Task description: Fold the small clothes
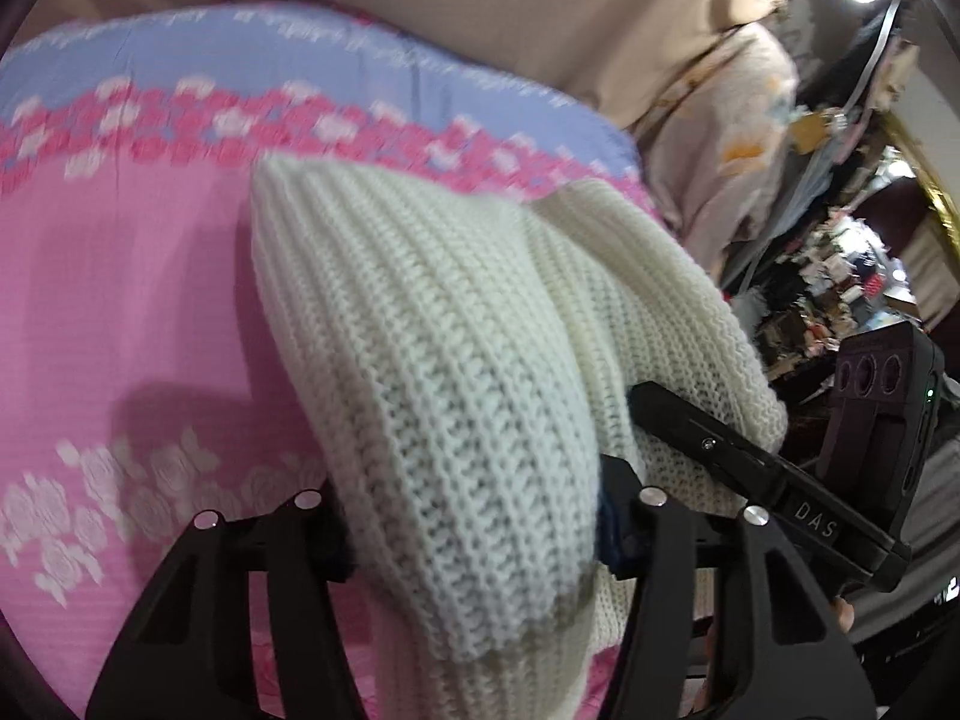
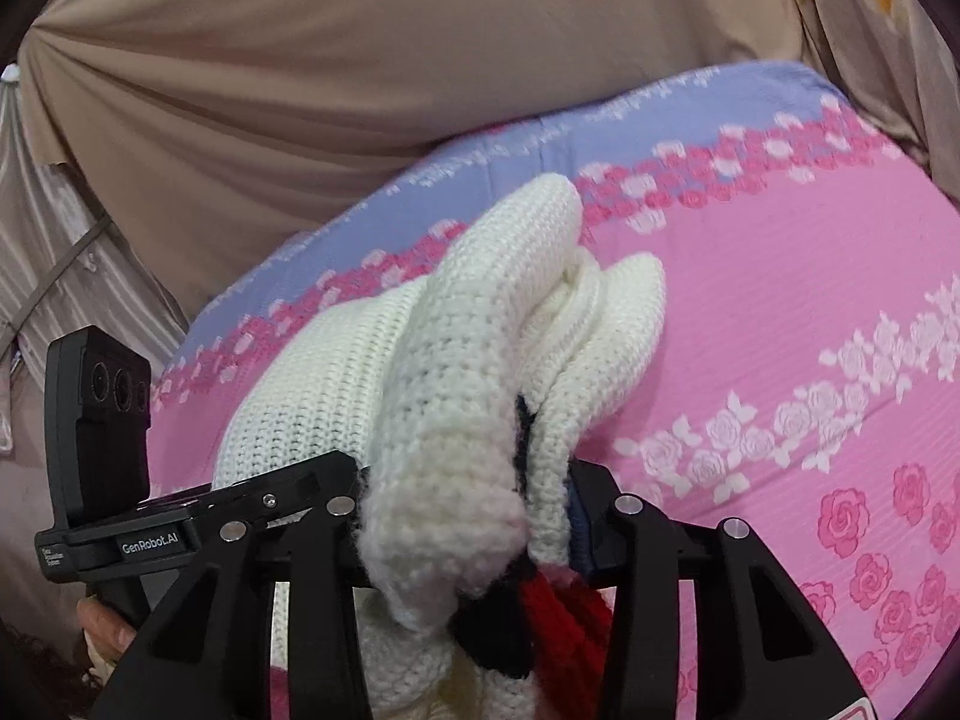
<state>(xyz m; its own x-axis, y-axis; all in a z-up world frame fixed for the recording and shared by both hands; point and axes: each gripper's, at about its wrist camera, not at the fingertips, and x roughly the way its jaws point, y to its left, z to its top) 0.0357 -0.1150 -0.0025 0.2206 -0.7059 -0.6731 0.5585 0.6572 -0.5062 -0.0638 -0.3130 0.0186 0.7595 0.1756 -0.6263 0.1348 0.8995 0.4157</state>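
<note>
We hold a cream knit garment (image 1: 456, 396) up over a pink bed.

Our left gripper (image 1: 474, 516) and right gripper (image 2: 474, 516) each clamp a bunched fold of it above the rose-printed sheet (image 2: 780, 324), which has a lilac band at its far edge; a beige curtain (image 2: 360, 90) hangs behind, and cluttered shelves (image 1: 840, 276) stand beside.

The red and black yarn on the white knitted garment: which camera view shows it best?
The right wrist view. There the red and black yarn hangs from the white knitted garment held in the right gripper. The left wrist view shows only plain white knit, no red.
</note>
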